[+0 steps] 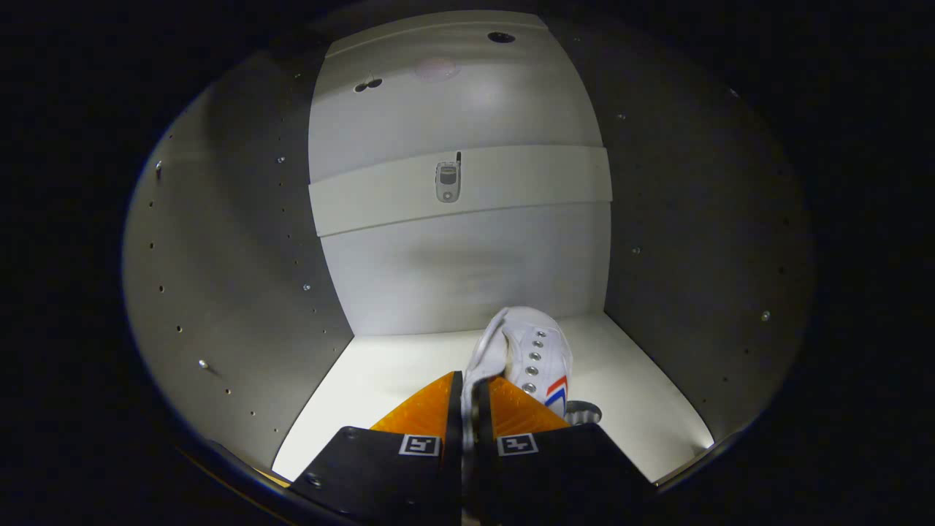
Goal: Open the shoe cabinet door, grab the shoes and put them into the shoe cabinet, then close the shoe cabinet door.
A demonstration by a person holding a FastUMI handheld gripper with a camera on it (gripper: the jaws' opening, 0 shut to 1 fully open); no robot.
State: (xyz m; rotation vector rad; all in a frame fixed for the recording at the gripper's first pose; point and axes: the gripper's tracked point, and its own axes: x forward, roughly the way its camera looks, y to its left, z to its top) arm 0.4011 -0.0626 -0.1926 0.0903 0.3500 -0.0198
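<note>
A white shoe hangs between the fingers of the hand-held gripper, which are pressed together on a thin fold of its upper, with almost no gap left between them. The shoe's long axis runs away from the fingers, up and slightly to the right, toward the back of the shoe cabinet. A row of metal eyelets runs along that axis, and a red and blue stripe mark sits on the side facing right. Which end is toe or heel cannot be told. A bit of grey sole shows just right of the fingers, close above the cabinet floor; whether it touches the floor cannot be told.

The shoe is inside the cabinet, over the right half of the pale floor. Bare floor lies to its left, with a narrower strip to its right before the right side wall. The floor's far edge meets the back panel just beyond the shoe's far end. The left and right walls stand grey, dotted with small shelf-pin holes and screws. A pale horizontal rail crosses the back panel well above the shoe, bearing a small metal fitting at its middle. Above that the back panel continues upward, with open room over the shoe.
</note>
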